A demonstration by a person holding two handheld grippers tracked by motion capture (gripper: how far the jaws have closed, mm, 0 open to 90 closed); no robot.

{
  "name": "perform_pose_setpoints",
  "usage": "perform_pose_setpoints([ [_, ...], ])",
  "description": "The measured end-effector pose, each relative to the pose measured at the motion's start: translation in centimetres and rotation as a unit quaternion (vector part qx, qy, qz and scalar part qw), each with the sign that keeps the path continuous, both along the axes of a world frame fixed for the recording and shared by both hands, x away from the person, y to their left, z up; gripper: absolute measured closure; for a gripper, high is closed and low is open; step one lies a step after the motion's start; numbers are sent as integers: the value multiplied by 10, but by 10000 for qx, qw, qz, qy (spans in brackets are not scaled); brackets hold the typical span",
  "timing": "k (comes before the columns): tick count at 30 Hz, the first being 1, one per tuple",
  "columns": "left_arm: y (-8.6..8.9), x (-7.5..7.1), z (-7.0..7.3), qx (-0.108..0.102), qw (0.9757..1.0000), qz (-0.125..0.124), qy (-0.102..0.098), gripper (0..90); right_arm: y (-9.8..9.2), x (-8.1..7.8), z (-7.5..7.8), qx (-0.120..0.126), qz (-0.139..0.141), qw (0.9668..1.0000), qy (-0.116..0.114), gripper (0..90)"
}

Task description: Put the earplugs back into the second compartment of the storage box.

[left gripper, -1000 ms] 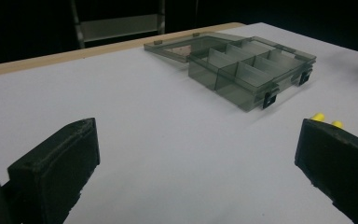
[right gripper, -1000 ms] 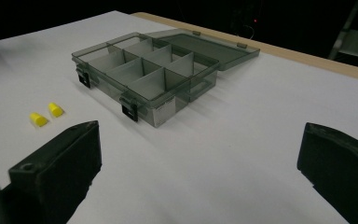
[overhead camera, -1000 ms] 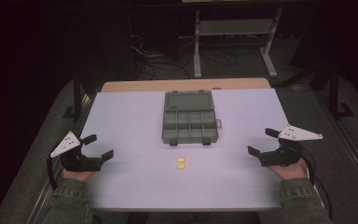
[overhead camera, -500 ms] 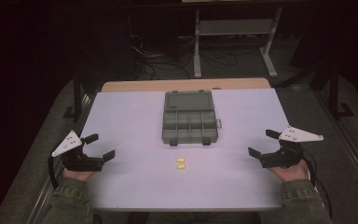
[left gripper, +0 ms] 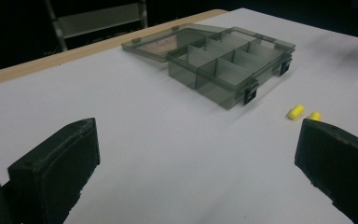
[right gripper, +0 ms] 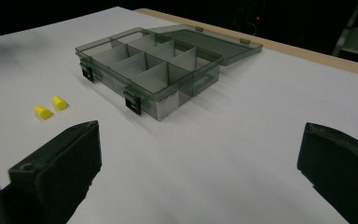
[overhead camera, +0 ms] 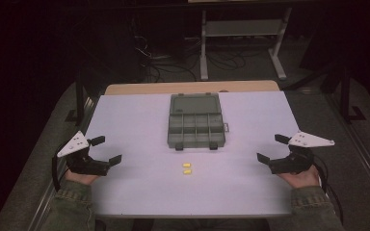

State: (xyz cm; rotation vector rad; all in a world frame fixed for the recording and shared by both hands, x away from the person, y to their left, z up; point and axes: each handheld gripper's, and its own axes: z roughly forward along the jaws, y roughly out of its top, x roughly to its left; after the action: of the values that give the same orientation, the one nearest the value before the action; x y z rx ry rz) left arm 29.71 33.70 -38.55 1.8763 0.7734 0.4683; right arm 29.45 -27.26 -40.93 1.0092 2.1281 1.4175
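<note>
A smoky grey compartment box (overhead camera: 195, 123) lies open in the middle of the white table top (overhead camera: 139, 120), its lid folded flat behind it; its compartments look empty (left gripper: 223, 65) (right gripper: 149, 65). Two small yellow pieces (overhead camera: 187, 168) lie side by side just in front of the box (left gripper: 302, 113) (right gripper: 50, 107). My left gripper (overhead camera: 107, 150) rests open near the table's left edge. My right gripper (overhead camera: 271, 148) rests open near the right edge. Nothing sits between either pair of jaws.
A bare wooden strip (overhead camera: 192, 87) runs along the table's far edge. Beyond it stand a metal shelf frame (overhead camera: 243, 33) and loose cables (overhead camera: 168, 62) on a dark floor. A person's hands and green sleeves (overhead camera: 72, 202) come in at the bottom corners.
Both grippers have shifted only slightly; the left one drifted a little to the right. The box and yellow pieces have not moved.
</note>
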Motion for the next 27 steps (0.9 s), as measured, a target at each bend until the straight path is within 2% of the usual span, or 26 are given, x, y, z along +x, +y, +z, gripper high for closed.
perform_pose_setpoints([
  [2,-3,1,8,22,9999,-163,-12,0,0,0,0,-2,4,10000,8,0],
  [7,-7,3,14,89,9997,-243,-20,0,0,0,0,2,4,10000,10,0],
  [12,-19,10,24,222,9988,-425,-40,0,1,0,-1,7,21,10000,39,0],
  [27,-42,21,31,417,9964,-741,25,0,2,0,-1,-10,57,10000,45,0],
])
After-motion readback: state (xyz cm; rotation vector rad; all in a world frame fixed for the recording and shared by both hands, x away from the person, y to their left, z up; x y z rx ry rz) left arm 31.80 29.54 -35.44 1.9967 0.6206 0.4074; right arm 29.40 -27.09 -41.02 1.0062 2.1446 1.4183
